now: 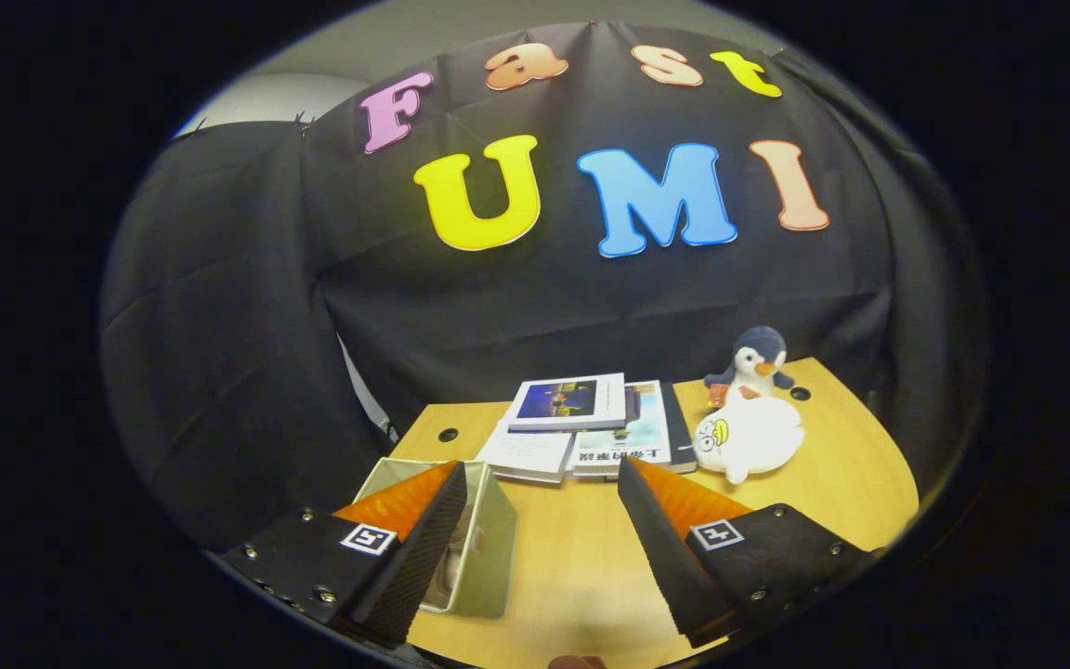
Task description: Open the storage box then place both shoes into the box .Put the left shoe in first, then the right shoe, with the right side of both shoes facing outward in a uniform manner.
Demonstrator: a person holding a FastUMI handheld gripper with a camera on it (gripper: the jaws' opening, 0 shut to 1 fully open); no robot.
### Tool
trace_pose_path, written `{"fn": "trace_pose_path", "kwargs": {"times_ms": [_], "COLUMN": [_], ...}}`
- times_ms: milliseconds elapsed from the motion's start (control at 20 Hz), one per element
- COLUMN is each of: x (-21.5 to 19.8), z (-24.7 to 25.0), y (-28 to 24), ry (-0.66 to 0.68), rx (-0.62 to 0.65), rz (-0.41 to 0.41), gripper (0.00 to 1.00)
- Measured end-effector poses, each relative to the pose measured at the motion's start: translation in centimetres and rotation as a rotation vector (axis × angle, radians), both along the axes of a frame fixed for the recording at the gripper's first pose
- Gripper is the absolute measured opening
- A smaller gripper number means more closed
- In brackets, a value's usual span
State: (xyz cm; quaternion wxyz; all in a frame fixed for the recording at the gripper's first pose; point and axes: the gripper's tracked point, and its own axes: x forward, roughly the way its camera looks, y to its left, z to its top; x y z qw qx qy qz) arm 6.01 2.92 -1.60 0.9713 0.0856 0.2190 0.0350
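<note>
My gripper [542,483] is open, its two fingers spread wide above the wooden table [581,567] with nothing between them. The storage box [484,544], a pale greenish open-topped box, sits under and just beyond the left finger [428,539], which covers much of its opening. Something pale lies inside the box, mostly hidden by that finger; I cannot tell what it is.
Beyond the fingers lies a pile of books [581,423]. To its right sit a white plush toy [747,437] and a penguin plush [756,362]. Two small round holes [448,434] mark the tabletop. Black cloth walls close the back and left.
</note>
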Motion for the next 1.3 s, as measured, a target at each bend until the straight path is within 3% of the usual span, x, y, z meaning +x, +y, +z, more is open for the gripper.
{"fn": "trace_pose_path", "kwargs": {"times_ms": [400,700,900,1300], "x": [-3.7,-6.1,-6.8,-7.0], "z": [2.6,3.1,3.5,3.8], "y": [-10.1,-15.7,-17.6,-17.5], "ry": [-0.130,-0.174,-0.190,-0.223], "rx": [-0.113,-0.131,-0.122,-0.125], "rz": [-0.125,-0.212,-0.245,-0.226], "gripper": [0.99,0.99,0.99,0.99]}}
